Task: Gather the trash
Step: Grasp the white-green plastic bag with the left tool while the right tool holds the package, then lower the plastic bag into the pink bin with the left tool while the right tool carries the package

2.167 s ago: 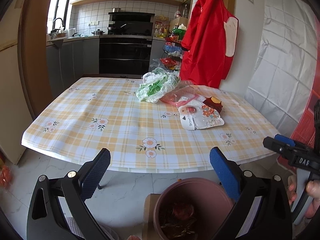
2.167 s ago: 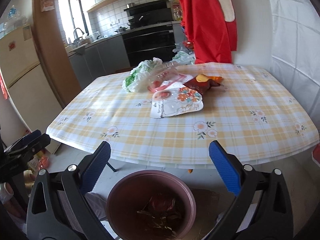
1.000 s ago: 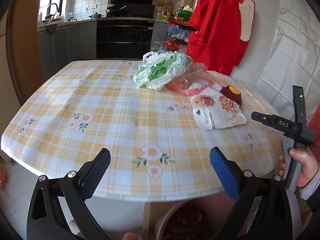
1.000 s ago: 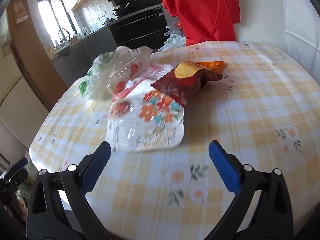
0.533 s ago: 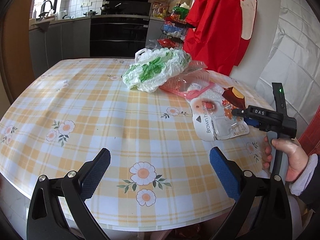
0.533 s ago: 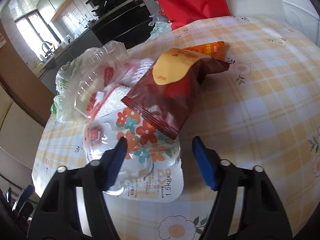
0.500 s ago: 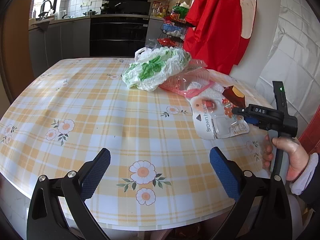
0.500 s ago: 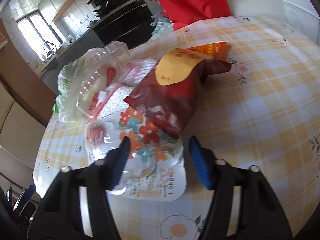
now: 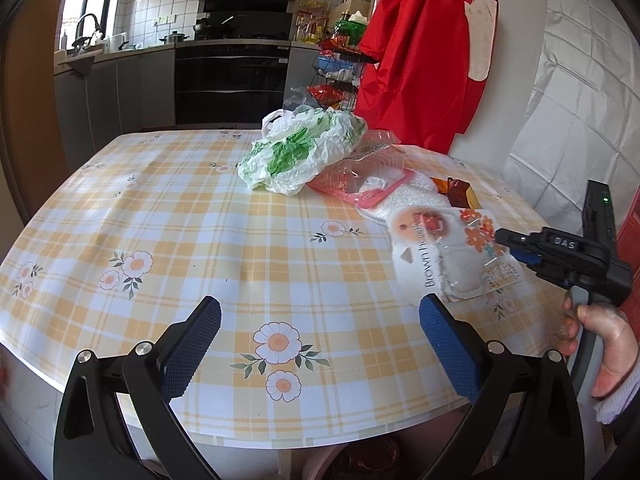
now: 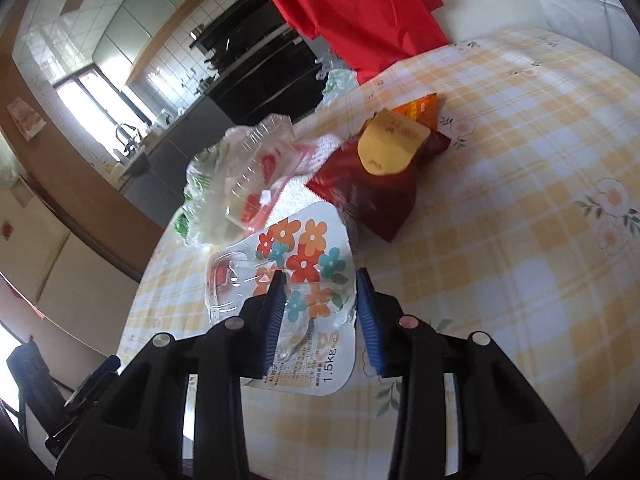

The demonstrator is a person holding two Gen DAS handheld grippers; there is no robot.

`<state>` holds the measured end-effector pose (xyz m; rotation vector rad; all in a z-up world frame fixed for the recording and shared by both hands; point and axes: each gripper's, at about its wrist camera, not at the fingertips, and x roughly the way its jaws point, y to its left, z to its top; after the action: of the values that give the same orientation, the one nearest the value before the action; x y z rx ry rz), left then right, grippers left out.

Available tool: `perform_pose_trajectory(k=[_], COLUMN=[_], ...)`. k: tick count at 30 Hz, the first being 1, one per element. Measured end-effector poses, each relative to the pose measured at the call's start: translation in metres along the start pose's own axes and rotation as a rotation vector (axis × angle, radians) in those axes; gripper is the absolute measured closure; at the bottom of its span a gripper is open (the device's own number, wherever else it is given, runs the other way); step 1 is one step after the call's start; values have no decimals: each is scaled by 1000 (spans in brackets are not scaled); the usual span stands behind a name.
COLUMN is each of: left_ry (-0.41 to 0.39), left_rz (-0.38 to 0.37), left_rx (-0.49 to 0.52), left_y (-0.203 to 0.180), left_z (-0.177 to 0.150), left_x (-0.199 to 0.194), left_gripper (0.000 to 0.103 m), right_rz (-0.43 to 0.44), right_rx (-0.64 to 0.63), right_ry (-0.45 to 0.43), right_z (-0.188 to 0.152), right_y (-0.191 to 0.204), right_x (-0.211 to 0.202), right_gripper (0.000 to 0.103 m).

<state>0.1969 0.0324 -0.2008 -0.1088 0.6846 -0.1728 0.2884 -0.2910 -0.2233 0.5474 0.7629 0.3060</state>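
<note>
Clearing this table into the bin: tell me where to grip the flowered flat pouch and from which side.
Grip the flowered pouch at its near edge, coming from the table's front. It lies flat, its far end tucked against the dark red snack bag. The right claw already straddles that edge, closing.

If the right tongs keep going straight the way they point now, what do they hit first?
Most likely the flowered white plastic pouch: it already lies between the closing jaws of the right tongs. Beyond it sits the dark red snack bag, though depth is hard to judge.
</note>
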Motion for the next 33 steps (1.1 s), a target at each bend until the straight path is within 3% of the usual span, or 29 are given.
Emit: perform_pose_trajectory(k=[5,10,14,19,23,24,26,27,31,33], left_ry=[-2,-40,-40,-4,15,27,79,103,69,62], left_rz=[-2,-1,15,116,172,182,158,156,137,129], left_rx=[22,100,229,463,502,502,490,485,428,343], left_y=[-4,-6,-12,-19,-15,-13,-9,-6,7,21], left_z=[8,43,80,115,127,128,129,128,123,125], left_x=[-1,20,67,137,176,184,197,200,179,159], left_gripper=[6,6,6,10,11,16,53,90,94,95], right_rz=[0,-24,-44,-80,-97,-101,-107,-108,-98,-83], right_rx=[47,74,90,94,103,101,101,102,109,112], right_ry=[-62,-102,-125,-151,-148,-145,-140,-140,-147,-149], right_z=[0,5,11,16,16,16,17,17,19,17], right_y=[-14,-31,-46,-61,-69,-71,-72,-73,-70,-64], right_x=[-31,-50,-62,-78,-81,-81,-81,-82,-84,-86], right_gripper=[65,65,66,65,66,66,66,66,66,65])
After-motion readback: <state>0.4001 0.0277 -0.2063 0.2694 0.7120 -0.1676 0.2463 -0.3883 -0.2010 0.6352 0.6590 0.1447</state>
